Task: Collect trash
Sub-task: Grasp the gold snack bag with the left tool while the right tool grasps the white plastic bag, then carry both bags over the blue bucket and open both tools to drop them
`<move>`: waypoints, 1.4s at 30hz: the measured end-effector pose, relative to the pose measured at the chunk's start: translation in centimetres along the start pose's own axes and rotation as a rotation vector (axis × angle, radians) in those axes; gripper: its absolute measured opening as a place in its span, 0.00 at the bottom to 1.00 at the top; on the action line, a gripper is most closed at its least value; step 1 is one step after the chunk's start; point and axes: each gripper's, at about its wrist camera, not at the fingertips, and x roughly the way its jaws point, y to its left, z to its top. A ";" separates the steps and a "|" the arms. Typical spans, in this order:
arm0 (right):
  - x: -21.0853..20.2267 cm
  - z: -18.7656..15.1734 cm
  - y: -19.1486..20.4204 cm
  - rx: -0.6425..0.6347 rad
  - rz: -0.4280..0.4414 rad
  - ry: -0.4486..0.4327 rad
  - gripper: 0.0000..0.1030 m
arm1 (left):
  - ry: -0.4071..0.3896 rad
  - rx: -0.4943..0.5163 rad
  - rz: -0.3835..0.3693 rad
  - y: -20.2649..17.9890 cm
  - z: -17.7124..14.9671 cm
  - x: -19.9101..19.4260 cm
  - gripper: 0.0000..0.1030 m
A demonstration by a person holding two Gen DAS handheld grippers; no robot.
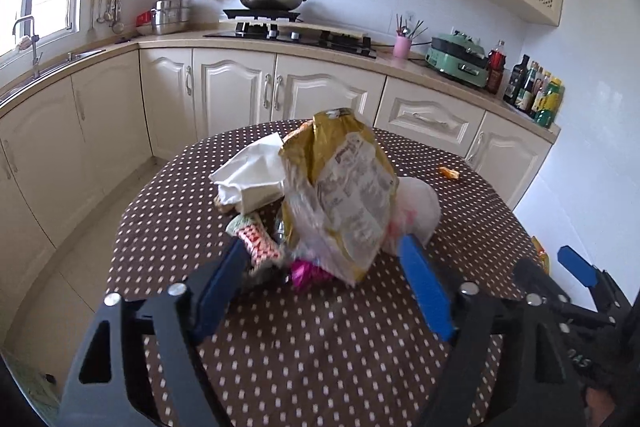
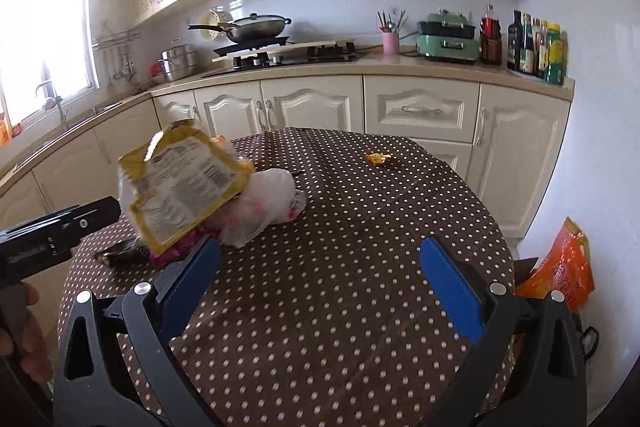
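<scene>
A pile of trash lies on the brown dotted table [image 1: 320, 339]. It holds a gold snack bag [image 1: 344, 187] standing up, white crumpled paper [image 1: 252, 171], a white plastic bag [image 1: 418, 207], a pink-and-white wrapper [image 1: 256, 239] and a magenta wrapper [image 1: 304, 273]. My left gripper [image 1: 324, 247] is open, with the pile's near side between its fingers and touching nothing. My right gripper [image 2: 320, 251] is open and empty over the table, to the right of the gold bag [image 2: 180, 183] and white bag [image 2: 264, 203]. A small orange scrap [image 2: 378, 158] lies far on the table.
An orange plastic bag [image 2: 560, 267] hangs past the table's right edge. Cream kitchen cabinets [image 2: 312, 107] ring the room behind the table, with a stove and wok [image 2: 256, 29], a green appliance [image 2: 448, 39] and bottles [image 2: 536, 43] on the counter. My left gripper also shows in the right wrist view [image 2: 60, 231].
</scene>
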 end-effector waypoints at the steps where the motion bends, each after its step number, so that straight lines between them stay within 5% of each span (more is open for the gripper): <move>1: 0.7 0.3 -0.3 0.014 0.008 0.010 0.94 | 0.012 0.003 0.004 0.1 0.2 0.8 0.66; 8: 5.7 1.5 -0.8 0.093 0.068 0.106 0.94 | 0.062 0.015 -0.025 0.5 1.1 4.6 0.18; 11: 7.8 2.1 -0.7 0.139 0.128 0.156 0.94 | 0.002 -0.010 -0.058 1.1 1.3 3.4 0.11; 15: 10.3 2.5 -0.1 0.190 0.183 0.212 0.88 | -0.099 -0.023 -0.041 1.9 1.5 0.8 0.07; 19: 12.5 2.3 0.3 0.236 0.260 0.299 0.35 | -0.174 -0.028 0.002 2.5 1.7 -1.4 0.06; 24: 9.9 2.2 0.3 0.207 0.266 0.228 0.16 | -0.215 -0.070 0.024 4.0 1.3 -3.6 0.05; 33: -0.6 3.9 1.7 0.055 0.095 -0.072 0.09 | -0.276 -0.141 0.030 7.0 -0.2 -8.6 0.05; 42: -6.3 3.7 11.1 -0.088 0.310 -0.111 0.09 | -0.357 -0.216 0.119 12.7 -3.7 -16.2 0.05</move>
